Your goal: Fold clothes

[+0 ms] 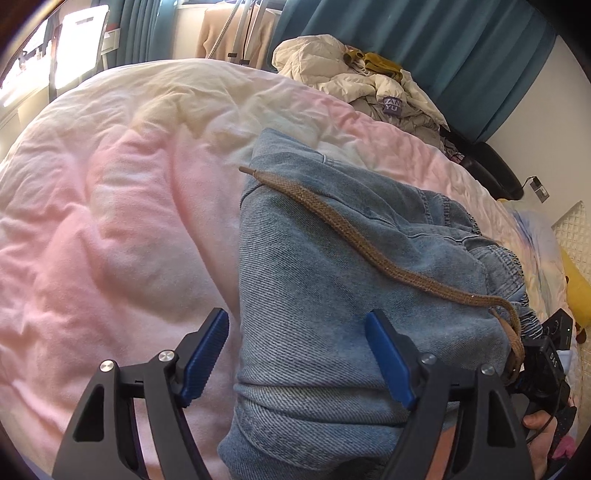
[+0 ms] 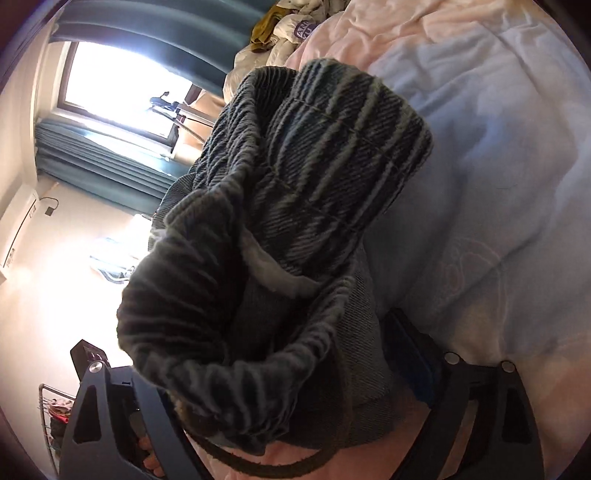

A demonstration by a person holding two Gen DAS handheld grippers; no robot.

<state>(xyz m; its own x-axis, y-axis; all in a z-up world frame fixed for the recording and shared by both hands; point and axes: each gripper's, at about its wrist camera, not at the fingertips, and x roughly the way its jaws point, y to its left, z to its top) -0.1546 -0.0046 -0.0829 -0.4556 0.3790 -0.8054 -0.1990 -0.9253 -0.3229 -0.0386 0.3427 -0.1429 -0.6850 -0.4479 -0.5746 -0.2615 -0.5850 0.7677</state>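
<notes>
1. Purple patch [image 1: 391,105] on the cream jacket [image 1: 373,79], far right on the bed: white letters in two rows, "WAN" over "YU"; the patch edge cuts both rows, so the words may run longer.
2. The same patch [image 2: 306,28] in the right wrist view, at the top edge: letters "AN" over a second row too cropped to read.
3. Black device [image 1: 550,354] at the near right: white marking on its side, roughly "DAS", turned sideways and not read with certainty.

No other text, number or sign is legible.
</notes>
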